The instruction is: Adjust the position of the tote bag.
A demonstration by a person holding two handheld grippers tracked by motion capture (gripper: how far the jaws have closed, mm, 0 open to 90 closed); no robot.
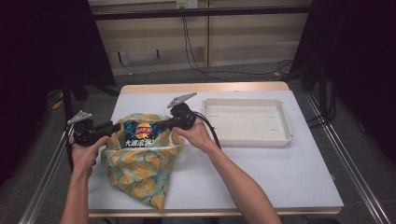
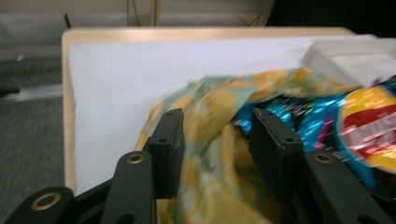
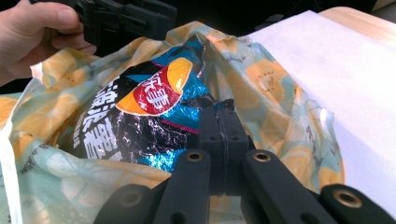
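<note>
Here's the pale blue plastic bag printed with yellow lemons point(image 1: 140, 168), slumped near the front left corner of the white-covered worktop point(image 1: 261, 172), and poking out of its mouth is a shiny black-and-blue foil crisp packet with a red and yellow logo point(image 1: 140, 133). The right tongs point(image 3: 223, 122) are clenched hard on the packet's crinkled edge, jaws pressed flat together, most likely to steer it into or out of the bag. The left tongs point(image 2: 217, 135) are at the bag's left rim, jaws standing apart with the lemon film loose between them, gripping nothing. My guess is they're there to hold the mouth wide. The empty white rectangular plastic tray point(image 1: 247, 122) waits well apart, towards the far right corner.
</note>
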